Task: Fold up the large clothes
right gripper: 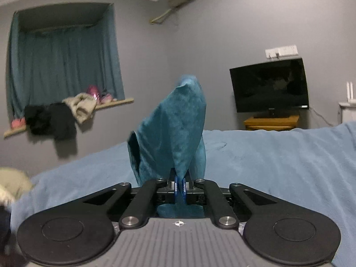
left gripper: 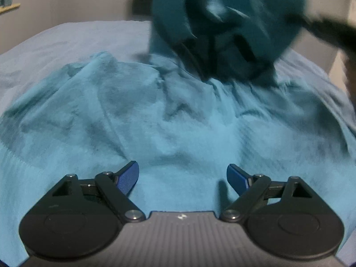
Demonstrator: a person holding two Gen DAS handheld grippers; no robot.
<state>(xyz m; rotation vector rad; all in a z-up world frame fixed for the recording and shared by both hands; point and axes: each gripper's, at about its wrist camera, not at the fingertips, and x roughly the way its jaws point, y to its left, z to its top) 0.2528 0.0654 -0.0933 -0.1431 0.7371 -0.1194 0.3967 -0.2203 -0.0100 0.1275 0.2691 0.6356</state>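
Right wrist view: my right gripper [right gripper: 180, 188] fingers pinch the teal garment [right gripper: 173, 129] above the bed [right gripper: 278, 155]; soft, limp, light. Left gripper [left gripper: 182, 178] fingers spread; I'd grab a hem.

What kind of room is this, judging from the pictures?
Most likely a bedroom: a bed with a blue cover, a curtained window with clothes on its ledge, and a television on a low stand.
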